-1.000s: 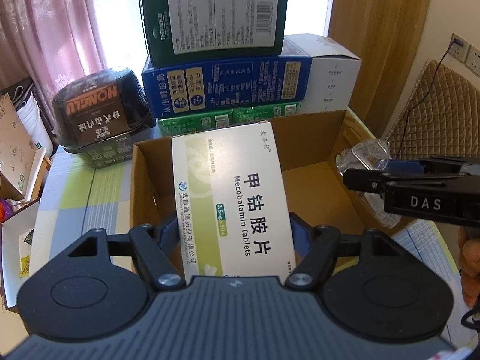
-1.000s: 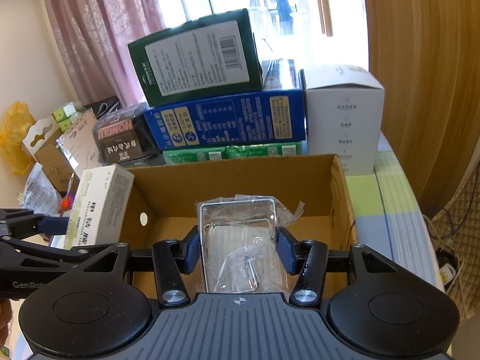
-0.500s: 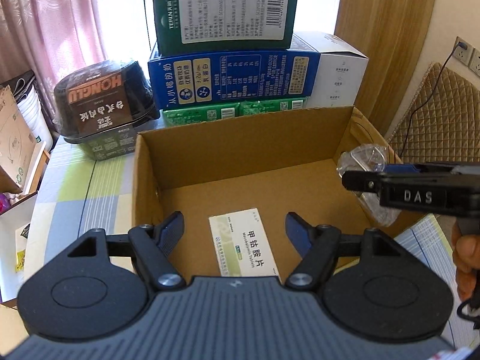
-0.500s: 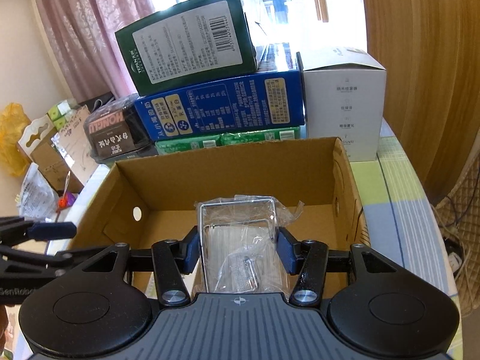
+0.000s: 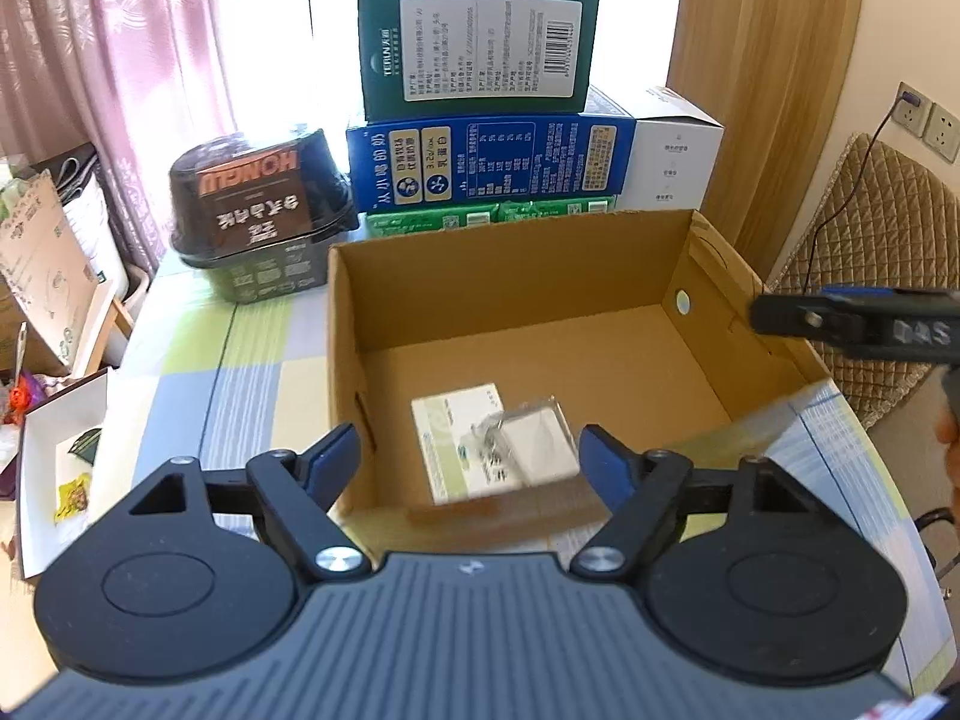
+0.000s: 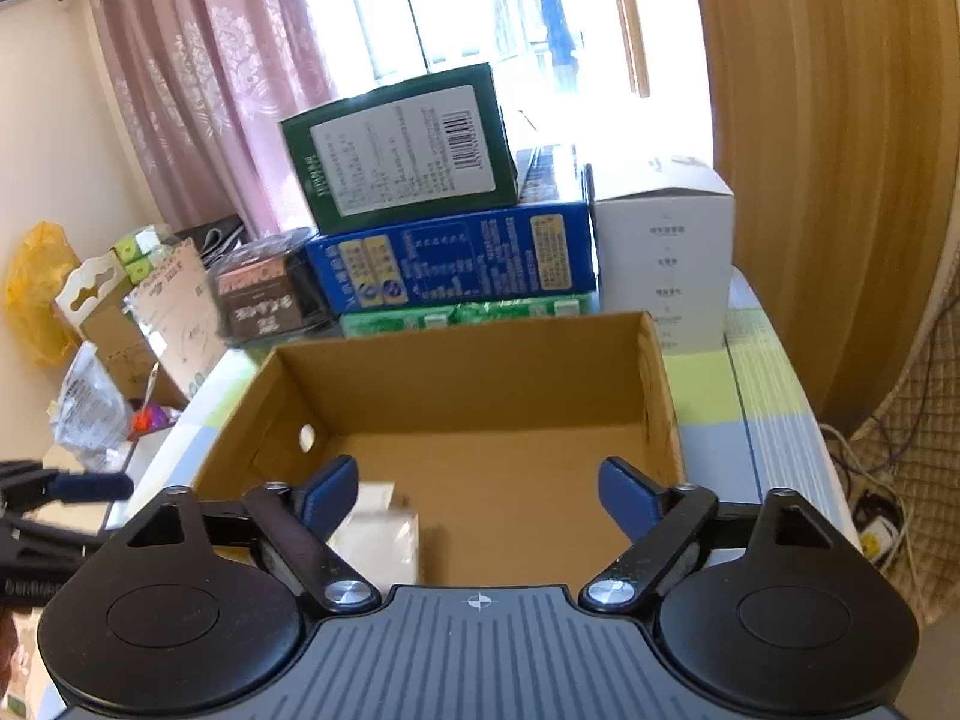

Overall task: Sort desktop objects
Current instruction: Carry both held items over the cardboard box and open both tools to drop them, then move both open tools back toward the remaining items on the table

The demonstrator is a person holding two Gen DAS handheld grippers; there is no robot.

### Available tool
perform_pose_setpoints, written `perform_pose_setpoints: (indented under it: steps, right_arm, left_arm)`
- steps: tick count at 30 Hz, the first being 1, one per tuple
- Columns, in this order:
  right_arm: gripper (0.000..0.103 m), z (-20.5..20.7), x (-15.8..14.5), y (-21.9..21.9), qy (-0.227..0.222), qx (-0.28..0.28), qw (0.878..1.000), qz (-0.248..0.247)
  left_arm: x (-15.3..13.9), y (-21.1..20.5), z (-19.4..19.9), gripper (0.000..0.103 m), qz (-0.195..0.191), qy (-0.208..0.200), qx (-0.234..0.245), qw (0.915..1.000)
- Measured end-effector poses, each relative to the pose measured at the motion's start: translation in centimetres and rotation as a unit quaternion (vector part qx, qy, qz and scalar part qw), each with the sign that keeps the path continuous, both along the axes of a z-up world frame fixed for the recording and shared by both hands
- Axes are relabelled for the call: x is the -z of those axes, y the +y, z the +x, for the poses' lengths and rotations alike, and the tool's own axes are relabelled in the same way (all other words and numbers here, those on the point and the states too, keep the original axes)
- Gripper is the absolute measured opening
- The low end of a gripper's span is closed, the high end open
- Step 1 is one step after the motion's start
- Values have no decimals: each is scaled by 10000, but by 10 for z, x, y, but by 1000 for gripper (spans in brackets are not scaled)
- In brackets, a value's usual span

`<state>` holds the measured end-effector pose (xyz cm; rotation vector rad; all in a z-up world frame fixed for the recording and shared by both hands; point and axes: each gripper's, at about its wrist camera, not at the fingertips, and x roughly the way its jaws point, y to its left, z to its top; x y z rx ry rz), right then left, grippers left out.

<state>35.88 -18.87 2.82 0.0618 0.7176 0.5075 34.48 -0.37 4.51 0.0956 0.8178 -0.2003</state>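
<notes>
Just ahead of left gripper (image 5: 471, 456), tablet box (image 5: 462, 438)

Black left gripper (image 5: 471, 459), blue-padded jaws, silver screws, ribbed grey body.

A green carton (image 5: 478, 45) tops a blue carton (image 5: 489, 165) (white box (image 5: 678, 162) beside), pink curtain (image 5: 120, 60) behind.

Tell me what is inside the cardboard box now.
Inside the cardboard box lies a white tablet box flat on the floor, with a clear plastic packet lying on it. The part of the tablet box under the packet is covered.
</notes>
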Motion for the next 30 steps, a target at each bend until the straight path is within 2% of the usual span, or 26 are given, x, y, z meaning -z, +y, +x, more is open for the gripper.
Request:
perform_pose_setpoints:
  steps: [8,11,16,21,30]
  right_arm:
    - [94,-92,3,-33,-38,-7,10000,-21]
    - [96,-122,6,-45,-2,25,10000,33]
    - [97,-171,10,-61,-25,34,10000,73]
    - [98,-219,22,-71,-45,-56,9999,-70]
    - [98,-263,35,-66,-167,-484,9978,-431]
  left_arm:
    - [-10,17,-70,87,-79,-54,-154,9998]
    - [-9,21,-98,89,14,-86,-191,9998]
    - [-3,31,-141,90,-48,-78,-297,9995]
    - [3,37,-176,91,-7,-77,-312,9995]
    - [15,47,-219,92,200,-24,-201,9996]
